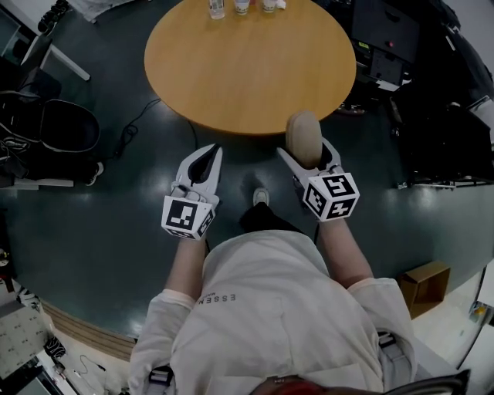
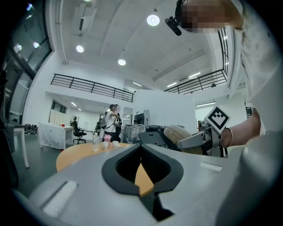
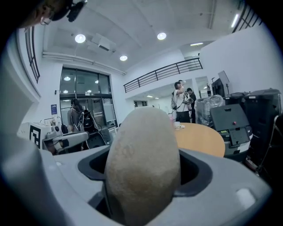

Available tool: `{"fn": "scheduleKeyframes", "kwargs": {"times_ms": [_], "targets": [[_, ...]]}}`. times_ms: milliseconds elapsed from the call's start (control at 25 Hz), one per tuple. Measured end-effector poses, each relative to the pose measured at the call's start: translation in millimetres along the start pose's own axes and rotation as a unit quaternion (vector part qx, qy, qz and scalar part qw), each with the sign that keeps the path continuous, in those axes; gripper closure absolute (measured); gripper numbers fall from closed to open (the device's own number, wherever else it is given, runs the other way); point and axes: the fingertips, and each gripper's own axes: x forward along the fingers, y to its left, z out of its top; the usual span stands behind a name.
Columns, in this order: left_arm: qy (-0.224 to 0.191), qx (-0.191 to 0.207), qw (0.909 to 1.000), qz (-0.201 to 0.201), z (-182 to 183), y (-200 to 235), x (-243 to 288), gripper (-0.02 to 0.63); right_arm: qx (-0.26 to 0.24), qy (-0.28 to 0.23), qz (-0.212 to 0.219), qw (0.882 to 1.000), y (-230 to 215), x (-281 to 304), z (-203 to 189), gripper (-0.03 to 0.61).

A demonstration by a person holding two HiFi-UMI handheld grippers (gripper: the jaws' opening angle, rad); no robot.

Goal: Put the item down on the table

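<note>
A tan, potato-shaped item stands upright between the jaws of my right gripper, which is shut on it just short of the near edge of the round wooden table. In the right gripper view the item fills the space between the jaws and hides the fingertips. My left gripper hangs over the dark floor left of it, shut with nothing held. In the left gripper view a sliver of table shows through the shaped opening between the shut jaws, and the right gripper appears with the item.
Bottles and cups stand at the table's far edge. A black chair is at the left, black equipment at the right, a cardboard box on the floor. People stand beyond the table.
</note>
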Motion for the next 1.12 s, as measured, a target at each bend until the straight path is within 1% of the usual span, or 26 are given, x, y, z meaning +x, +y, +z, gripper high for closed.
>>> {"fn": "scheduleKeyframes", "kwargs": {"times_ms": [120,280,480,600,720,960,1120], "targets": [[-0.001,0.005,0.9999,0.016,5.7,20.8,33.2,0.606,-0.006,0.001,0.009,1.0,-26.7,31.1,18.1,0.179],[-0.008,0.006,0.9993,0.035,12.2,42.8,71.9,0.606,-0.014,0.009,0.027,0.999,-49.7,70.0,34.2,0.179],[0.006,-0.002,0.9995,0.03,4.1,51.6,114.7,0.606,-0.018,0.024,0.034,0.999,-76.1,108.7,43.7,0.179],[0.012,-0.015,0.9992,0.035,-3.3,69.9,134.5,0.606,-0.024,0.04,0.039,0.998,-82.7,134.9,42.0,0.179],[0.022,-0.024,0.999,0.031,-11.0,88.9,156.3,0.606,-0.025,0.061,0.04,0.997,-87.8,162.7,37.3,0.179],[0.041,-0.032,0.9986,-0.001,-24.0,110.8,210.4,0.606,-0.01,0.111,0.039,0.993,-102.3,214.8,20.1,0.179],[0.055,-0.04,0.9977,-0.005,-32.8,133.5,233.6,0.606,-0.001,0.145,0.039,0.989,-110.2,247.1,5.1,0.179]]}}
